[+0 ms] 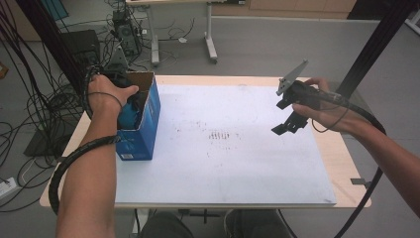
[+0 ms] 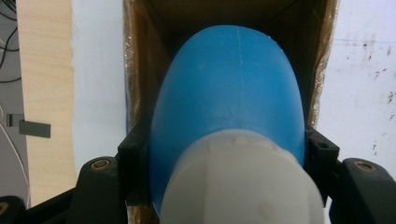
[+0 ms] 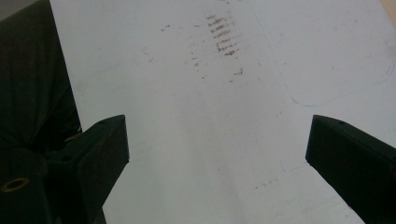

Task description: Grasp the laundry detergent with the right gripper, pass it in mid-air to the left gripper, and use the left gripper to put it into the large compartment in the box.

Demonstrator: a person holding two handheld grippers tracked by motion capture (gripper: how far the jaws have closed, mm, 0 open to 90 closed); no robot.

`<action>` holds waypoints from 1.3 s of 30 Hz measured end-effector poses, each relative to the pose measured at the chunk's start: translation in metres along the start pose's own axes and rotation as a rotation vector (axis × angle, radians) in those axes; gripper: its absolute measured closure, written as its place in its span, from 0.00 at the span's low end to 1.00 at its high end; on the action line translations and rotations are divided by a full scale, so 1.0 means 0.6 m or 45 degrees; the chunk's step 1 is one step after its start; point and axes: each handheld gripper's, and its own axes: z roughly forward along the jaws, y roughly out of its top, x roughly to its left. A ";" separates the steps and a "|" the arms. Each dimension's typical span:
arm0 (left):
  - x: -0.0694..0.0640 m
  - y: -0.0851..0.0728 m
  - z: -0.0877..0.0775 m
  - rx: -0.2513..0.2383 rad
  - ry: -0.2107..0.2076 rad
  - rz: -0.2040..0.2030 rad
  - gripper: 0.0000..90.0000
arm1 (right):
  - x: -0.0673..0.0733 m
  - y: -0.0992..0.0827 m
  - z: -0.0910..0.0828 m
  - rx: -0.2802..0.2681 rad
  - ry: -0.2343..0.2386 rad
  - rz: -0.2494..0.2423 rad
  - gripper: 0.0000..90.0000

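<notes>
While the left claw (image 2: 224, 154) clamps a blue bottle (image 2: 229, 93) with a white cap (image 2: 243, 182), jaws pressed to both sides of the bottle body, it hangs over the open top of a blue cardboard box (image 1: 143, 124) standing at the left edge of the desk (image 1: 223, 148). Left gripper view looks straight down the bottle into the brown inside of the box; the bottle's far end is already between the box walls, not resting on anything I can confirm. High view: left hand (image 1: 106, 94) sits right at the box mouth, bottle partly inside.

Right claw (image 1: 287, 119) is wide open and holds nothing, hovering above the white mat on the right half of the desk, well apart from the box.

Risks, as a judgement:
- Bottle is nearly as wide as the box opening, so an off-centre descent could catch a wall or the flap and tip or drag the box, which nothing braces.
- Box stands near the desk edge; a sideways shove could push it off.
- Letting go before the bottle reaches the bottom means a drop; it could bounce or land skewed.
- Jaws flank the bottle inside a tight opening, so opening them may jam against the cardboard.
- Box bottom is hidden, so whether anything is already in there can't be told.
</notes>
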 end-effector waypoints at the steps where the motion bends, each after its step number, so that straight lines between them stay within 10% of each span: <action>1: 0.000 0.000 0.003 0.004 0.000 0.000 0.41 | 0.000 0.000 0.001 0.001 0.003 -0.003 0.07; 39: -0.004 -0.014 0.056 -0.015 0.022 0.048 0.41 | -0.007 -0.015 0.000 0.011 -0.012 0.015 0.07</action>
